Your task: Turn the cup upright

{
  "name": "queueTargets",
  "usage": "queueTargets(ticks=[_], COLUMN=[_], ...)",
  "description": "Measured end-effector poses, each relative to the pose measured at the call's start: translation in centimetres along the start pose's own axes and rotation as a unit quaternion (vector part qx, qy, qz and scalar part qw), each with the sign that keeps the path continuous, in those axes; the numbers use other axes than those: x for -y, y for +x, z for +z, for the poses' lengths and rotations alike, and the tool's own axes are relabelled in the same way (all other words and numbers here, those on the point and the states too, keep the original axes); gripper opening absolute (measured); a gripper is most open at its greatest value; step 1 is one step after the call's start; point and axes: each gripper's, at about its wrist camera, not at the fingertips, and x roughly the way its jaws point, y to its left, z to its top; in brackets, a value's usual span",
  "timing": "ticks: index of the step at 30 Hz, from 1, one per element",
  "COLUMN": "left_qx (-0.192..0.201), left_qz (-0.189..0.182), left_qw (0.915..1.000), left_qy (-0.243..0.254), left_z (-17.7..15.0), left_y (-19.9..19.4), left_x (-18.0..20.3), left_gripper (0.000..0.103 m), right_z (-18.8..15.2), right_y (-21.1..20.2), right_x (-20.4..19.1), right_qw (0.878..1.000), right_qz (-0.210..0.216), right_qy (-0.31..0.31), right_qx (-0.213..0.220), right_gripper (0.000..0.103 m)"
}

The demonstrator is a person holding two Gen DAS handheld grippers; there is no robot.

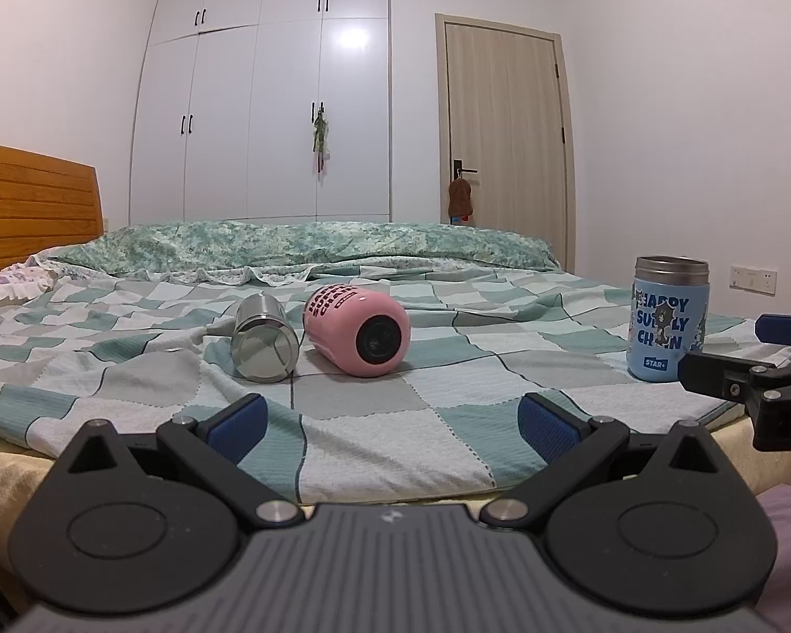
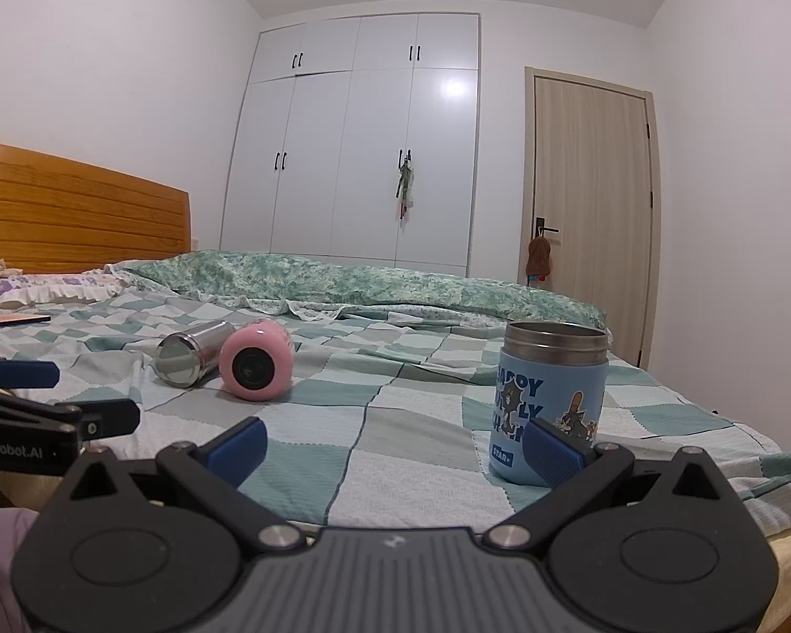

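A pink cup (image 1: 357, 332) lies on its side on the checked bedspread, base toward me; it also shows in the right wrist view (image 2: 257, 361). A steel cup (image 1: 263, 337) lies on its side just left of it, touching or nearly so, and shows in the right wrist view too (image 2: 190, 352). A blue cup (image 1: 667, 319) stands upright at the right, also in the right wrist view (image 2: 551, 403). My left gripper (image 1: 393, 422) is open and empty, short of the lying cups. My right gripper (image 2: 395, 448) is open and empty, its right finger (image 2: 553, 451) in front of the blue cup.
The bed's near edge (image 1: 343, 496) runs just ahead of both grippers. A green quilt (image 1: 300, 248) lies folded across the far side. A wooden headboard (image 1: 31, 205) stands at the left. Wardrobe and door are behind. The right gripper shows at the right edge of the left view (image 1: 754, 369).
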Motion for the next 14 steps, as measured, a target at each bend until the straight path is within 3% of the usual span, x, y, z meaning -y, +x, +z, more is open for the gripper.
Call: queueTargets(ticks=[14], left_qx=[0.005], left_qz=[0.0], left_qw=[1.0], left_qy=[-0.005], left_z=[0.08], left_y=[-0.06], left_x=[-0.03], left_gripper=[0.103], right_z=[0.0], right_y=[-0.03], right_x=[0.01], right_qw=[1.0], right_qz=[0.0], right_qy=[-0.001], right_qx=[0.0], right_gripper=[0.103])
